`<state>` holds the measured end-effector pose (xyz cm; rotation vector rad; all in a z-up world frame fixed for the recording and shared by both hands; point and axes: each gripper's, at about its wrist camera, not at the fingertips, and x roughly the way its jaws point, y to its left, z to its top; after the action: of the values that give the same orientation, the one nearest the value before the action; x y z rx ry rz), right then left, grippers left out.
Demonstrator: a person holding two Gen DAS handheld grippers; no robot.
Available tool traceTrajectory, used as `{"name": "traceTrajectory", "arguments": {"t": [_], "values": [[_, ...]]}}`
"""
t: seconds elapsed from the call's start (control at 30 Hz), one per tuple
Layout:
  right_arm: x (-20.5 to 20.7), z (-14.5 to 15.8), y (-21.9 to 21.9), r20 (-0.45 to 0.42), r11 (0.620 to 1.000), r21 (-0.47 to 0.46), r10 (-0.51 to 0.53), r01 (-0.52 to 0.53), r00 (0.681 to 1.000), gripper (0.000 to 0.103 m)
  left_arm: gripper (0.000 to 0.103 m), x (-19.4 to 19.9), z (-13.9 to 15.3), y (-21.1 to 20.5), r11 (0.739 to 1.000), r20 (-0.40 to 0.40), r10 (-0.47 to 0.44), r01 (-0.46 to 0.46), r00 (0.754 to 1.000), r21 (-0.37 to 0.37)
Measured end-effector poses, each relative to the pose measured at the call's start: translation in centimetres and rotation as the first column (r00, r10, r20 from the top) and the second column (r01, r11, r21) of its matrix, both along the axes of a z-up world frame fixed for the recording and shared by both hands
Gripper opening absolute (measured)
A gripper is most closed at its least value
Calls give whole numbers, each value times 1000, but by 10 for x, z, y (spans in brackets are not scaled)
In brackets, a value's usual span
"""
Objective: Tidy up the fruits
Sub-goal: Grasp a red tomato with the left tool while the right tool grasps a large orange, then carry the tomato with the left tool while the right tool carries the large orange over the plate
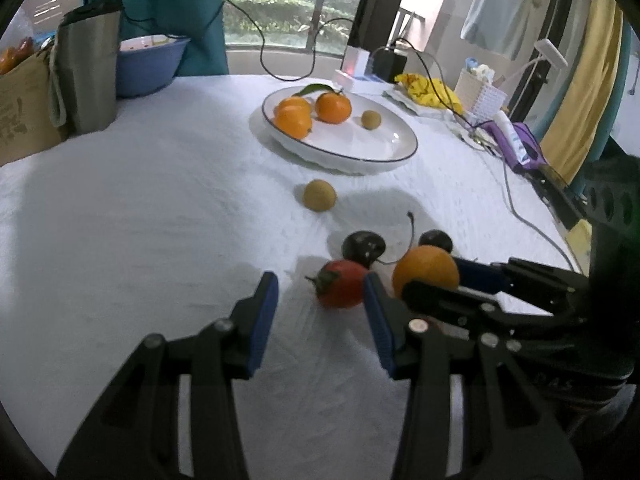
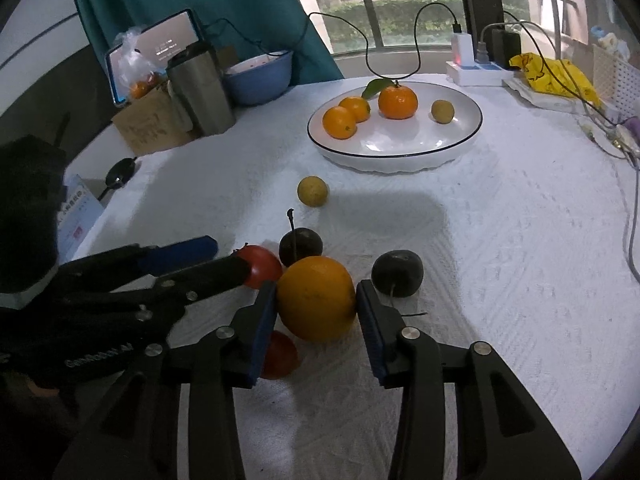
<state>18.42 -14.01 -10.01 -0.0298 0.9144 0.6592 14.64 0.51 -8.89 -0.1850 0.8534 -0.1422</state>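
Note:
A white plate (image 1: pixel 400 152) (image 2: pixel 460 144) at the back holds three oranges and a small yellowish fruit. On the white cloth lie a yellow-green fruit (image 1: pixel 319 196) (image 2: pixel 313 191), two dark cherries (image 1: pixel 364 248) (image 2: pixel 397 273) and two red tomatoes (image 1: pixel 342 284) (image 2: pixel 282 354). My right gripper (image 2: pixel 316 288) (image 1: pixel 434 276) is shut on an orange (image 2: pixel 316 298) (image 1: pixel 426 272), its blue pads flush against both sides, low over the cloth. My left gripper (image 1: pixel 320 282) (image 2: pixel 228 258) stands open and empty, its right fingertip just short of one tomato.
A steel tumbler (image 1: pixel 86 68), a blue bowl (image 1: pixel 148 64) and a cardboard box (image 1: pixel 24 112) stand at the back left. A power strip (image 2: pixel 476 70), cables, a yellow bag (image 2: pixel 556 74) and a white basket (image 1: pixel 482 96) crowd the right edge.

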Motion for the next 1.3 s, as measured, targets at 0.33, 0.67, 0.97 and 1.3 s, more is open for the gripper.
{"name": "traceTrajectory", "arguments": {"t": [0.33, 0.67, 0.97, 1.3], "values": [[0, 15, -11, 33, 1000, 28, -6, 5, 999, 42, 45, 12, -6, -12, 999, -33, -24, 25, 999, 27], [5, 23, -21, 58, 999, 29, -32, 30, 998, 42, 40, 16, -12, -18, 998, -38, -47, 49, 998, 45], [11, 32, -24, 79, 999, 28, -44, 42, 996, 42, 39, 18, -8, -16, 997, -34, -66, 67, 997, 22], [26, 40, -27, 96, 998, 26, -57, 54, 994, 42, 39, 26, 10, -14, 998, 4, -62, 62, 998, 18]]}}
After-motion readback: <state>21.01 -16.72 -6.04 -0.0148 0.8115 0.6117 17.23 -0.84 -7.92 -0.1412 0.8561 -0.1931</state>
